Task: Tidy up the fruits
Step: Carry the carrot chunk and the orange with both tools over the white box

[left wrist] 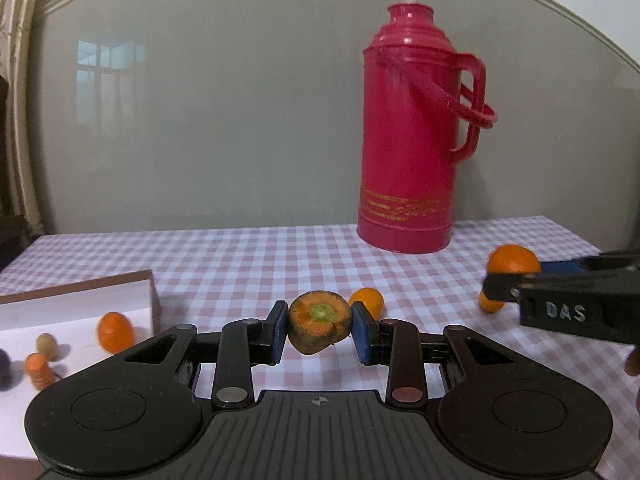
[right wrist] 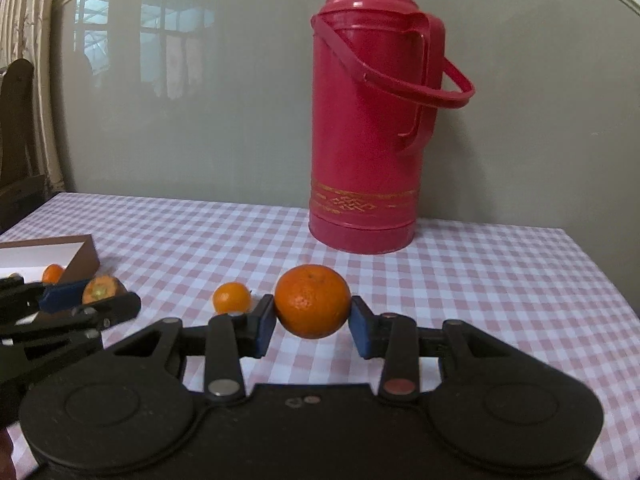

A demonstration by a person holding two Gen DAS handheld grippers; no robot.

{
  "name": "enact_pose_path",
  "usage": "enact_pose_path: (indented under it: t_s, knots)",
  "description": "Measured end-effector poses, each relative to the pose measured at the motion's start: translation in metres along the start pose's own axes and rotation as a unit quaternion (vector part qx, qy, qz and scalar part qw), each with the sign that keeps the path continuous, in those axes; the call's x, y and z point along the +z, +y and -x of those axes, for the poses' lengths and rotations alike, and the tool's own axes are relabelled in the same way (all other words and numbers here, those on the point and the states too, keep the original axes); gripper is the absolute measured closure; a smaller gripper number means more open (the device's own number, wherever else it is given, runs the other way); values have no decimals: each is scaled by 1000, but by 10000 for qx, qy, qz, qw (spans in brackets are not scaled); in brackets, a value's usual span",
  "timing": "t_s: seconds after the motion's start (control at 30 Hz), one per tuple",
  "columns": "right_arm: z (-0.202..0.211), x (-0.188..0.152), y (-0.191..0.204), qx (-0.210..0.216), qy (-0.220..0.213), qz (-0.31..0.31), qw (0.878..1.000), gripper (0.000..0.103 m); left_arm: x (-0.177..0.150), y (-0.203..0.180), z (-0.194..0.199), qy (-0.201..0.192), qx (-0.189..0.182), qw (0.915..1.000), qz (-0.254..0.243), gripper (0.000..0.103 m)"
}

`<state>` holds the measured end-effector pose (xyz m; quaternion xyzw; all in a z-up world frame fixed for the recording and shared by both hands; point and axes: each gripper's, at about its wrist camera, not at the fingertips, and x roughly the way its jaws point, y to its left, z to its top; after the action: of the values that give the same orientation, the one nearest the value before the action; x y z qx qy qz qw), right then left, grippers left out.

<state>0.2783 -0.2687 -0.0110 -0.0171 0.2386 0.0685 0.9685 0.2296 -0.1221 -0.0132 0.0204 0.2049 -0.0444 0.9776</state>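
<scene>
My left gripper [left wrist: 320,328] is shut on a cut carrot stub [left wrist: 320,326], whose orange face with a green core faces the camera. In the right wrist view the same gripper [right wrist: 94,298] and stub [right wrist: 102,289] sit at the left edge. My right gripper [right wrist: 312,320] is shut on a round mandarin [right wrist: 311,301]. From the left wrist, that gripper [left wrist: 524,278] and its mandarin [left wrist: 514,260] show at the far right. A small orange [left wrist: 368,300] [right wrist: 232,298] lies on the checked cloth between the two grippers.
A brown box with a white inside [left wrist: 154,300] [right wrist: 86,258] stands at the left, holding an orange [left wrist: 115,332], a carrot piece [left wrist: 39,370] and a small brown item [left wrist: 47,345]. A tall red thermos [left wrist: 412,140] [right wrist: 368,120] stands at the back by the wall. Another small orange [left wrist: 490,304] lies under the right gripper.
</scene>
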Motion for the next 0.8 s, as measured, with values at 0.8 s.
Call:
enact_pose_path:
  t_s: [0.8]
  knots:
    - [98,-35,88,886,-401,458,9942,72,-36,88,124,-444,886,9951,69,69]
